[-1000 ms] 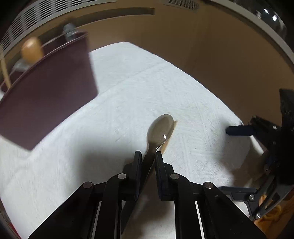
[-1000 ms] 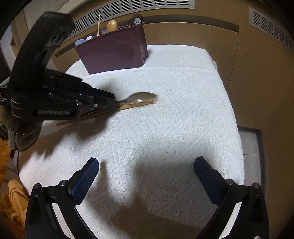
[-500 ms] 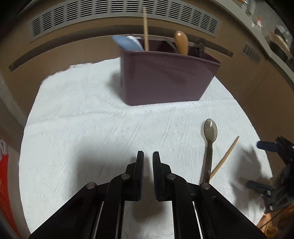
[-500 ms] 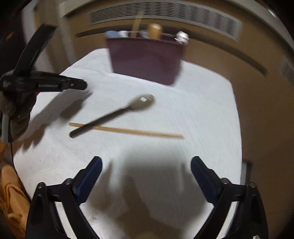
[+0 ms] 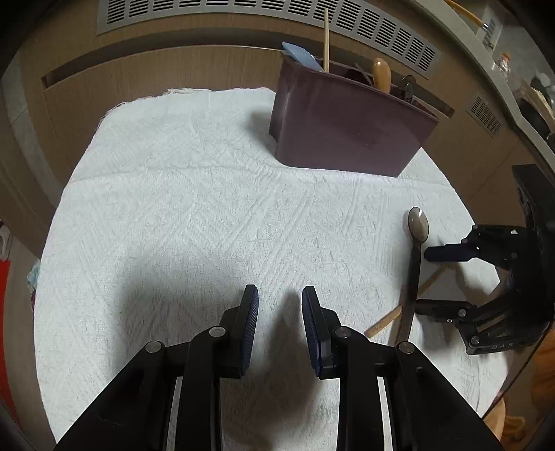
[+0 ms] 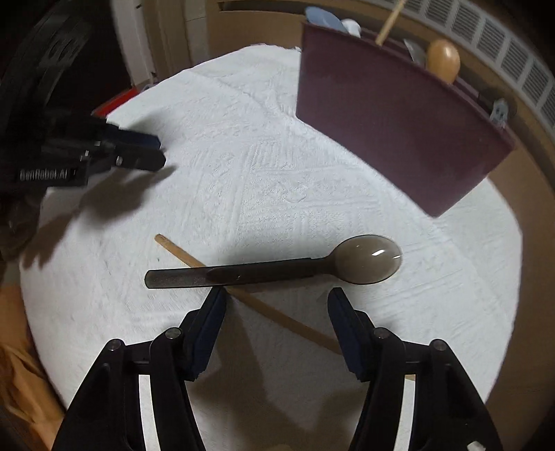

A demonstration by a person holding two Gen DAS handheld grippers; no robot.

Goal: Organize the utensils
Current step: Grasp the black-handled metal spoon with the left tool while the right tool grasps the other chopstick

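A dark spoon (image 6: 277, 269) lies flat on the white cloth, crossing over a single wooden chopstick (image 6: 295, 324). My right gripper (image 6: 277, 296) hovers just in front of the spoon's handle. Its jaws are closing, the chopstick runs under the gap, and the pads press on nothing. In the left wrist view the spoon (image 5: 416, 243) and chopstick (image 5: 388, 319) lie at the right, with the right gripper (image 5: 425, 280) over them. My left gripper (image 5: 279, 295) is empty above bare cloth, its jaws opening. The maroon utensil holder (image 5: 347, 132) (image 6: 399, 132) stands at the back with several utensils in it.
The white textured cloth (image 5: 173, 225) covers a round-looking table top and drops off at the edges. A wood-panelled wall with vent grilles (image 5: 208, 14) runs behind the holder. In the right wrist view, the left gripper (image 6: 158, 151) hangs over the cloth's left side.
My left gripper let go of the spoon, pulled away to the left and parted its jaws. My right gripper moved in over the spoon and chopstick, and its jaws narrowed.
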